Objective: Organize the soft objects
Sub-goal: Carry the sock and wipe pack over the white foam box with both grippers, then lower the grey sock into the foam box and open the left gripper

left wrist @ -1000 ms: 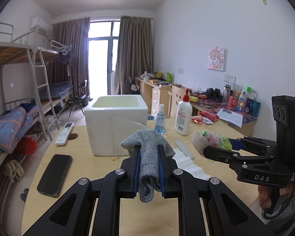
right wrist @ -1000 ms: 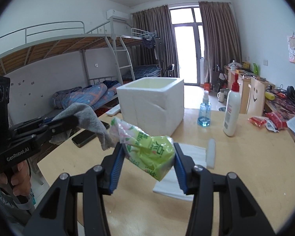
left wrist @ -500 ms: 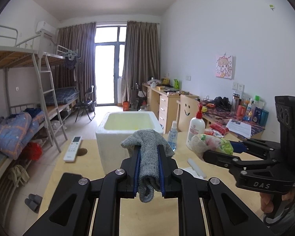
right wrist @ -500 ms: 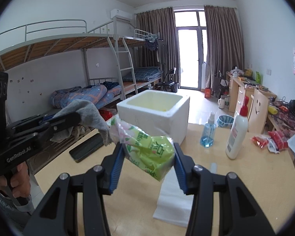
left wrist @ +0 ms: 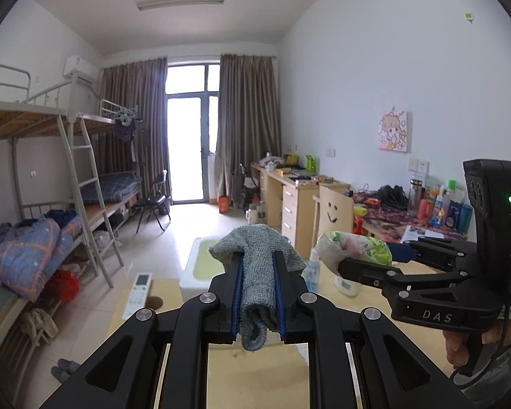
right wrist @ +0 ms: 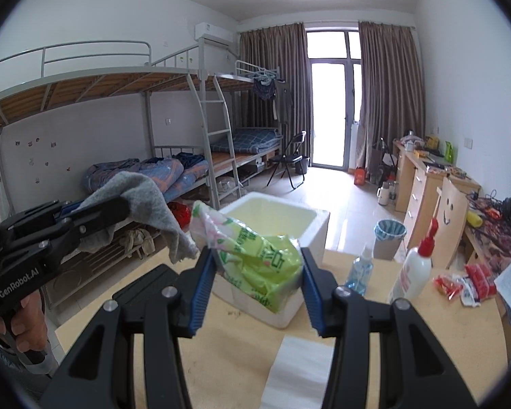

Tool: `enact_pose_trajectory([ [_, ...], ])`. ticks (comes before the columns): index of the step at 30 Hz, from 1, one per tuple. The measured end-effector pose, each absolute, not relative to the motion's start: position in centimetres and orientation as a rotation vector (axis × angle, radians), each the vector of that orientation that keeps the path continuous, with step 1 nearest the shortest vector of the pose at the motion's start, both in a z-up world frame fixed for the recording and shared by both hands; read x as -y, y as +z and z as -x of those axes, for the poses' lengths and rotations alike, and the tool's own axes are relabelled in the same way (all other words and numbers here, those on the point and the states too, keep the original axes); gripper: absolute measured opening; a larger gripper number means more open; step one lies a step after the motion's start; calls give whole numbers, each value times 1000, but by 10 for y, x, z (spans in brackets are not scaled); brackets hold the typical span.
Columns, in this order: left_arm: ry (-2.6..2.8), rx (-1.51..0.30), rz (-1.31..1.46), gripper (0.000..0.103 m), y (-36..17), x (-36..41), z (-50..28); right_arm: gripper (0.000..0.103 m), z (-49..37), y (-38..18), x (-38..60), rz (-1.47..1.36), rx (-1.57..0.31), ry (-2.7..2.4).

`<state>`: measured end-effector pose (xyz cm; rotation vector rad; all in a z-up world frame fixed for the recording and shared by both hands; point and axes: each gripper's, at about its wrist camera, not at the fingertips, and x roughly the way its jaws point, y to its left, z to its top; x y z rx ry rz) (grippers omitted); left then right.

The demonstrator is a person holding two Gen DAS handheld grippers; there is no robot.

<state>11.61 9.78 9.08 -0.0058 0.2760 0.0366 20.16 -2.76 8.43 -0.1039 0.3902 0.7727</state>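
My left gripper (left wrist: 258, 293) is shut on a grey knitted cloth (left wrist: 257, 272) that drapes over both fingers, held above the wooden table. My right gripper (right wrist: 257, 283) is shut on a green and pink soft packet (right wrist: 255, 259), also lifted off the table. Each gripper shows in the other's view: the right gripper (left wrist: 354, 259) with the packet (left wrist: 354, 247) at the right, the left gripper (right wrist: 95, 211) with the cloth (right wrist: 146, 204) at the left. The white foam box (right wrist: 272, 214) stands open just behind both held things; its yellowish inside (left wrist: 204, 262) shows.
On the table (right wrist: 443, 334) stand a blue spray bottle (right wrist: 359, 269) and a white lotion bottle (right wrist: 414, 266), with red snack packets (right wrist: 466, 281) at the right and a white sheet (right wrist: 299, 368) near me. A remote (left wrist: 137, 291) and a black phone (right wrist: 146, 286) lie left of the box.
Both grippers have risen with their loads and moved toward the foam box; the table and box now sit lower in both views. Neither grip has changed.
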Motion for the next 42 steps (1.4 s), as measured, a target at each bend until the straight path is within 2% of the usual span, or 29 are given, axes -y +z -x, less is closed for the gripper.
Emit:
enact_pose_trajectory([
  [26,102,-281,58,17,95,-128,-199,53,-272,82,-10,63,-429,755],
  [42,132,-322,52,17,77,-143,-241,53,-299,69,-13,35,-482,731],
])
